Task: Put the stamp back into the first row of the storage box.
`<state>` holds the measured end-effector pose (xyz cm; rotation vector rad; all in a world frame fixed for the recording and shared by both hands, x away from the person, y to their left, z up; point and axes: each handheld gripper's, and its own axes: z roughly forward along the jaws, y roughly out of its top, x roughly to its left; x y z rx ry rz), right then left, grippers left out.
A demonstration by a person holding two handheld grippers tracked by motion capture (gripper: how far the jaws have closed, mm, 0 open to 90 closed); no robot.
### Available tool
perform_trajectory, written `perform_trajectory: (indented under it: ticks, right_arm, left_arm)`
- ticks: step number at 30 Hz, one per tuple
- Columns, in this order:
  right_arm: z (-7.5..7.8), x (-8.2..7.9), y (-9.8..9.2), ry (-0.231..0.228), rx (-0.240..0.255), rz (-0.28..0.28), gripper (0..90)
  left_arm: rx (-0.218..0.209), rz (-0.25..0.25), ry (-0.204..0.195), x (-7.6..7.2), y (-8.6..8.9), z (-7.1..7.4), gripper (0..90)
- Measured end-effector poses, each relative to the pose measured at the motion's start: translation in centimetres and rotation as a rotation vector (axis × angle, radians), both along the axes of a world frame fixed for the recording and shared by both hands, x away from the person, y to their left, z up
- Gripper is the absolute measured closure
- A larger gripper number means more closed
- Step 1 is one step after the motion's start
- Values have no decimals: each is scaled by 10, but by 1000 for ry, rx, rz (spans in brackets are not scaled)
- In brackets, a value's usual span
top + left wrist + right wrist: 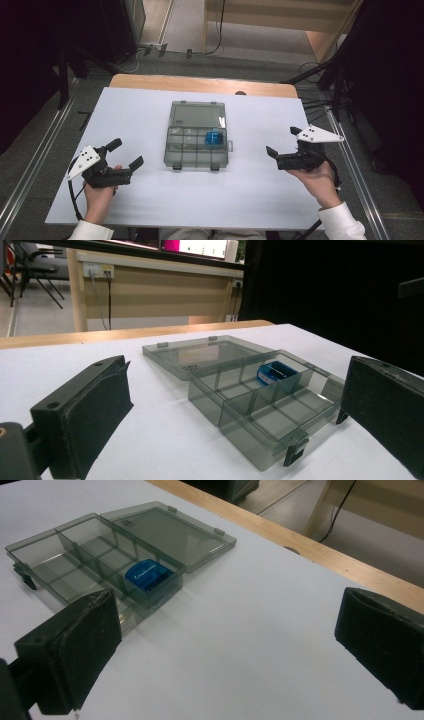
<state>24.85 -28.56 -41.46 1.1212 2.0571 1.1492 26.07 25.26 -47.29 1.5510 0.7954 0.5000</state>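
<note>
Box (196, 141) at table (150, 200) centre, lid (197, 114) laid flat open; blue item (214, 138) in a right-side compartment. Left gripper (127, 154) and right gripper (281, 147) flank box, well apart from it, jaws wide, empty. Likely light, rigid, slick plastic; thin walls and hinge fragile. Best gripped on lid's free edge.

White table (150, 200) bearing open compartment box (196, 152).

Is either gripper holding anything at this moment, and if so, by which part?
Nothing is held. The left gripper and right gripper both stand open over the bare table, either side of the open box with the blue item inside.
</note>
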Motion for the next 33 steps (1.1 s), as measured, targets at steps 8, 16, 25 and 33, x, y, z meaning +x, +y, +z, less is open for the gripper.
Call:
perform_trajectory:
  ticks: [8, 16, 25, 33]
  right_arm:
    - [-27, -17, -11, -68, 35, -11, 0]
    - [-47, -28, -21, -115, 84, -33, 0]
    - [-75, -37, -22, -130, 97, -76, 0]
    - [-93, -42, -26, -154, 146, -86, 0]
  left_arm:
    - [-2, -2, 5, 0, 0, 0, 0]
    - [4, -3, 7, -1, 0, 0, 0]
    - [1, -5, 12, -2, 1, 0, 0]
    - [-5, -2, 13, -3, 2, -1, 0]
